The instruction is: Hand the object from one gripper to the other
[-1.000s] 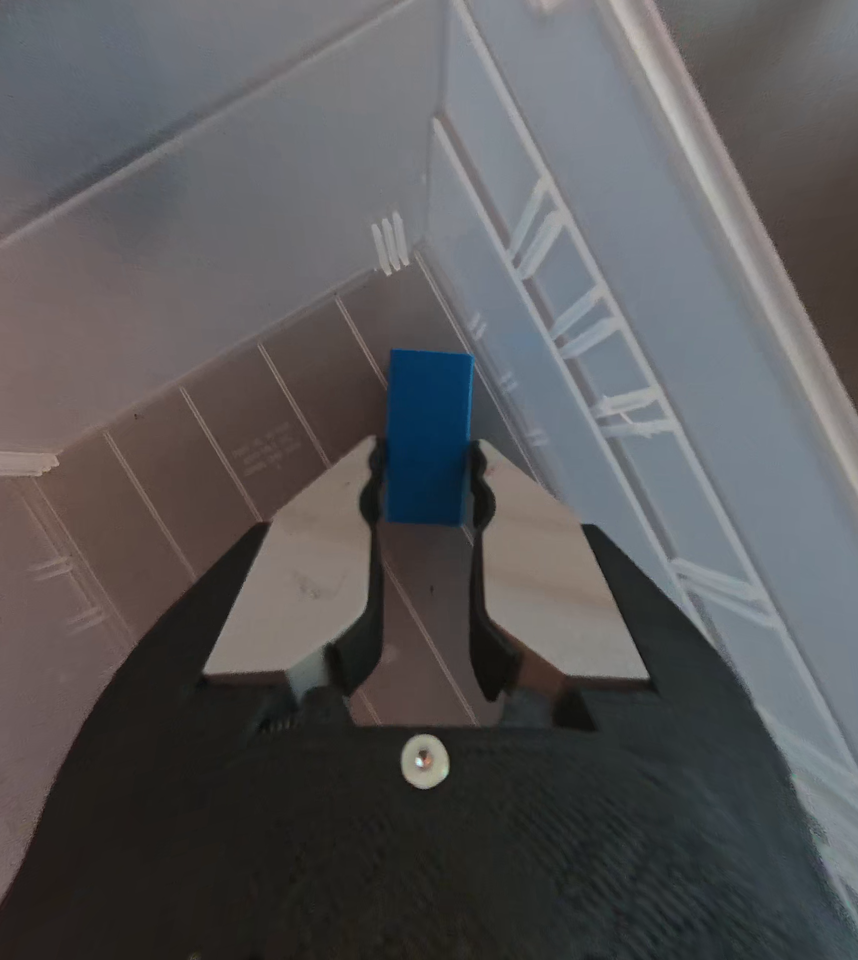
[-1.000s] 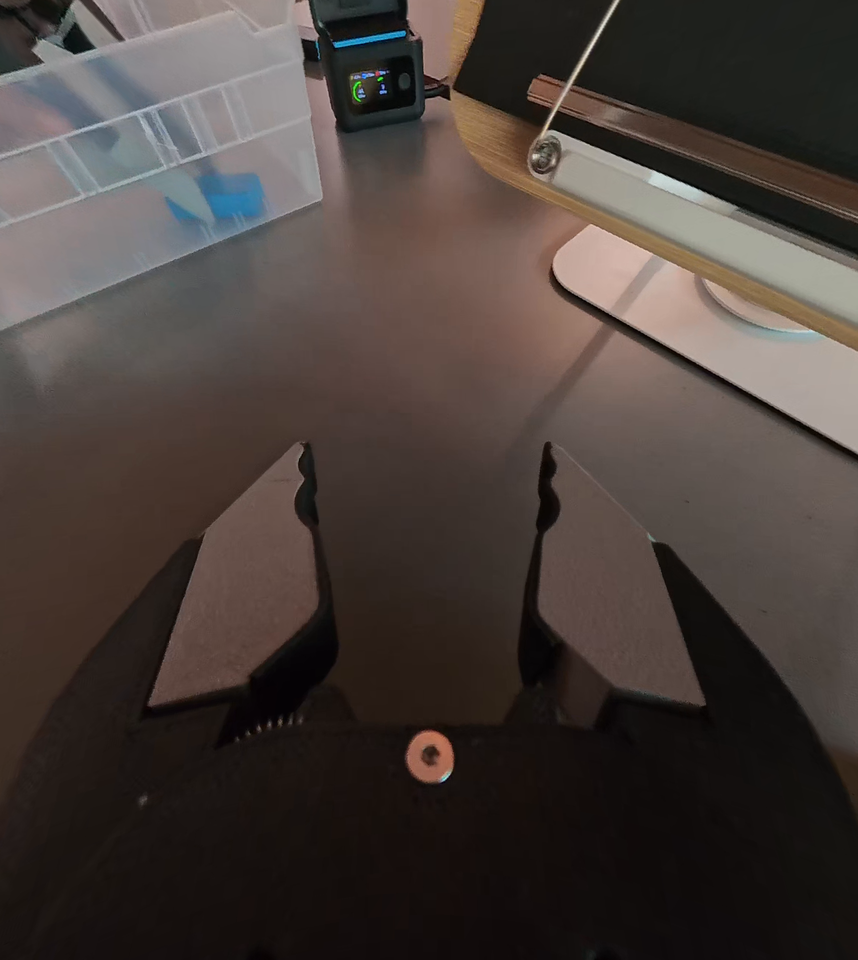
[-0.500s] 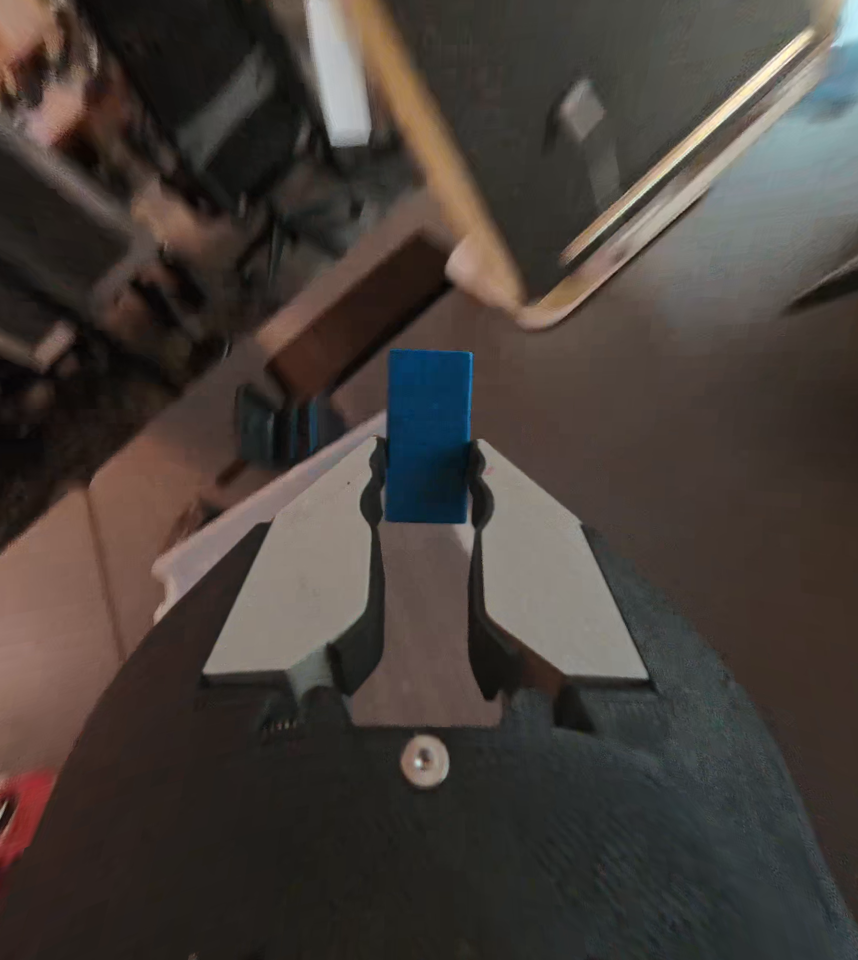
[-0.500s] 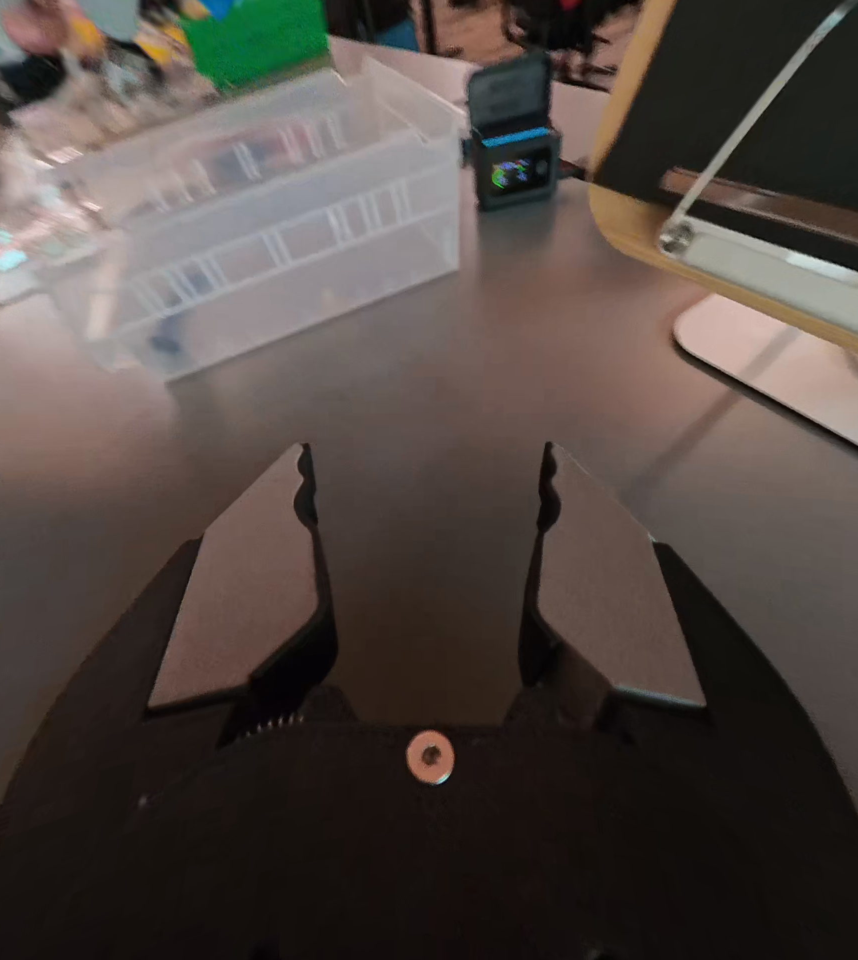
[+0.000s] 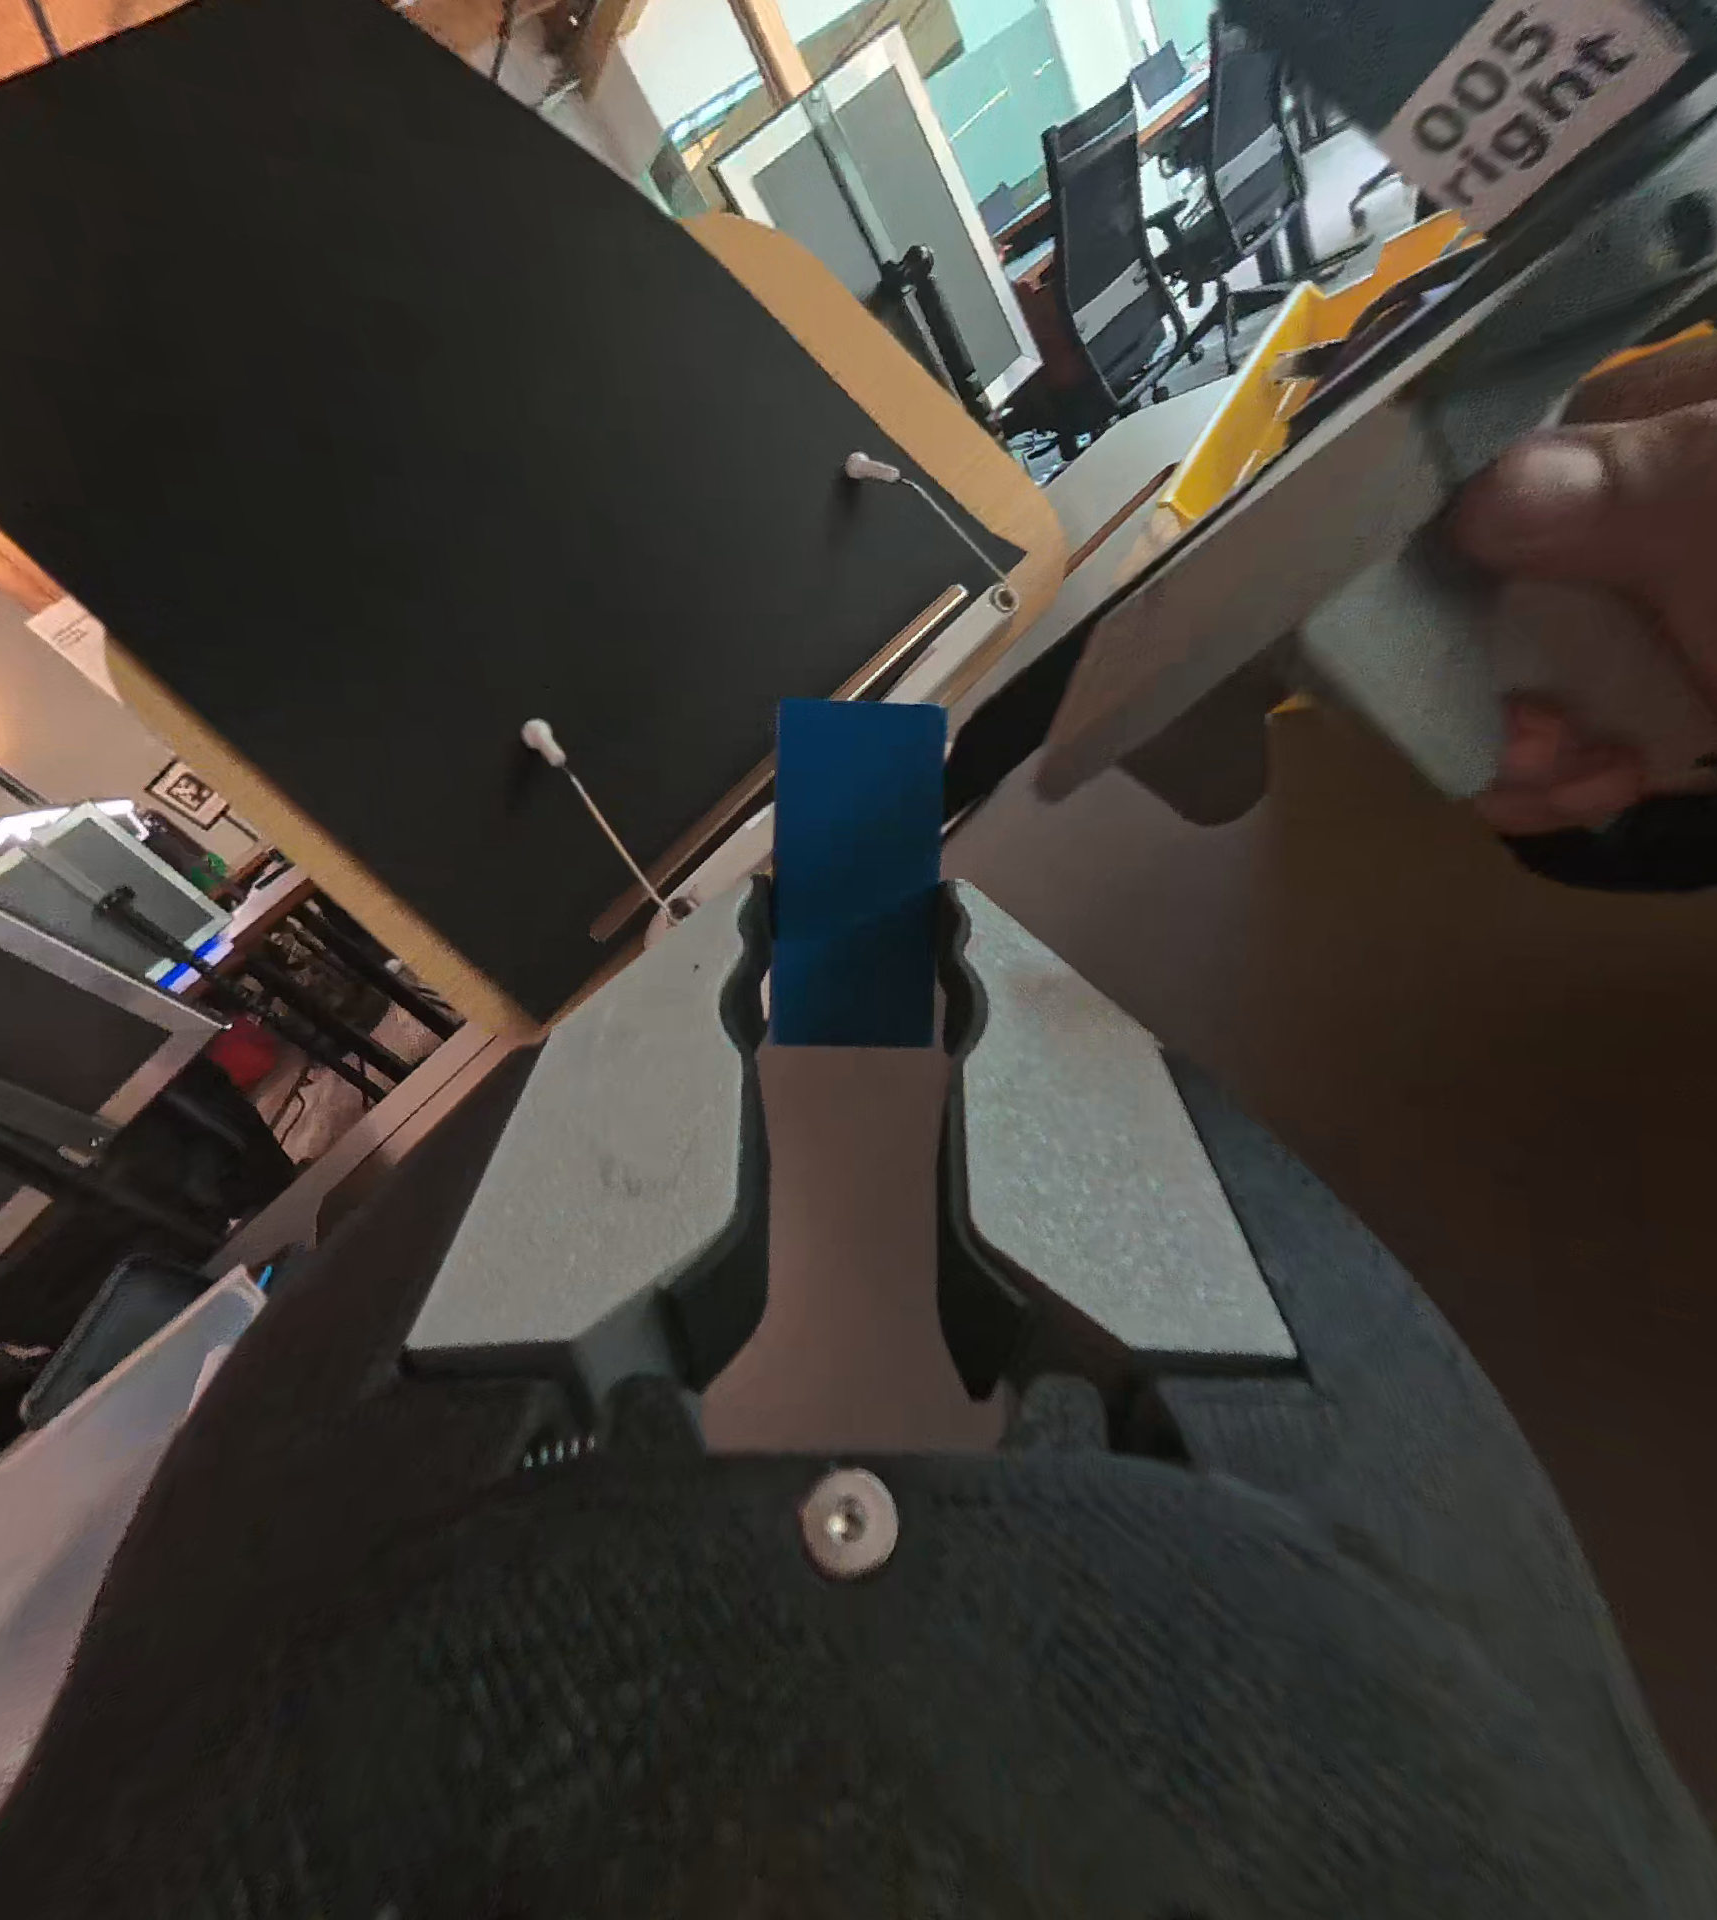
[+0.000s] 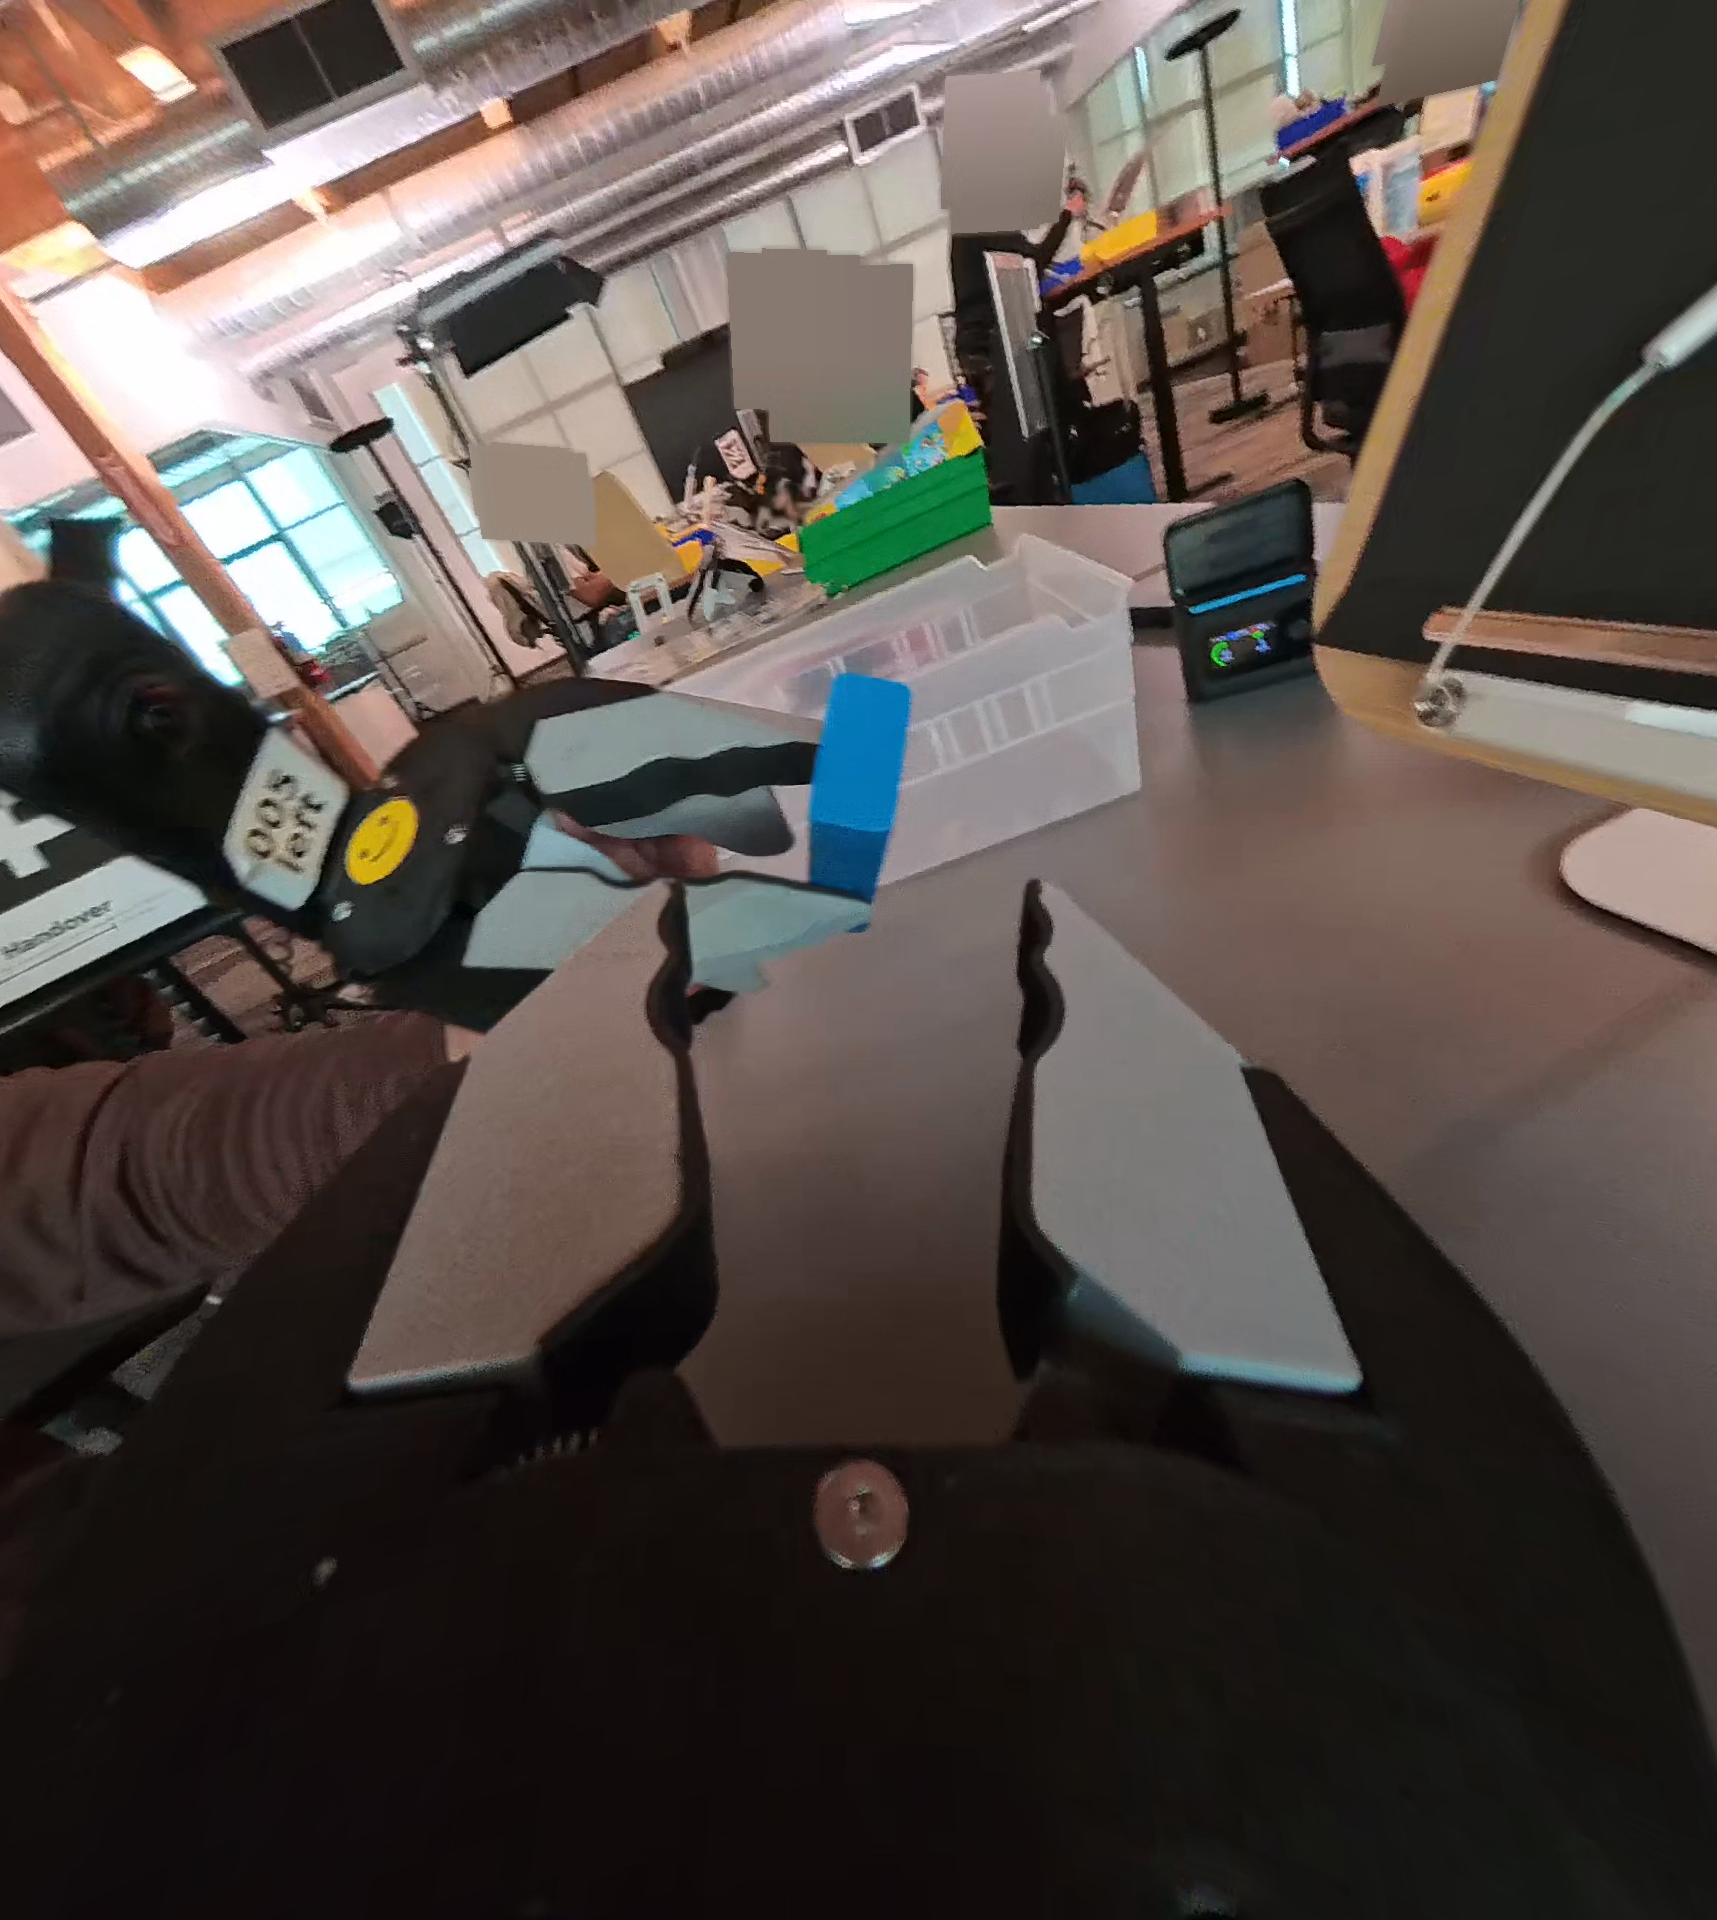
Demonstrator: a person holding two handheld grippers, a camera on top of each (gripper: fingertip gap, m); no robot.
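Note:
A blue rectangular block (image 5: 856, 831) is gripped at its lower half between my left gripper's (image 5: 854, 920) fingertips and sticks out forward. In the right wrist view the same block (image 6: 859, 769) stands roughly upright in the air, held by the left gripper (image 6: 833, 831), which comes in from the left. My right gripper (image 6: 854, 902) is open and empty, its tips just below and in front of the block. In the left wrist view a grey finger of the right gripper (image 5: 1197, 665) and the hand holding it (image 5: 1664, 582) are at the upper right, close to the block.
A clear plastic bin (image 6: 1020, 717) stands on the dark table (image 6: 1353, 1091) behind the block. A small black device with a lit screen (image 6: 1243, 623) is beside it. A black board with a wooden rim (image 6: 1612, 312) on a white base (image 6: 1716, 904) stands at the right. A brown sleeve (image 6: 158, 1174) is at the left. Left and right tips are no more than a few centimetres apart.
My left gripper has lifted the blue block out of the clear bin and swung it over the table toward the right gripper. The right gripper has tilted up to face it, still open.

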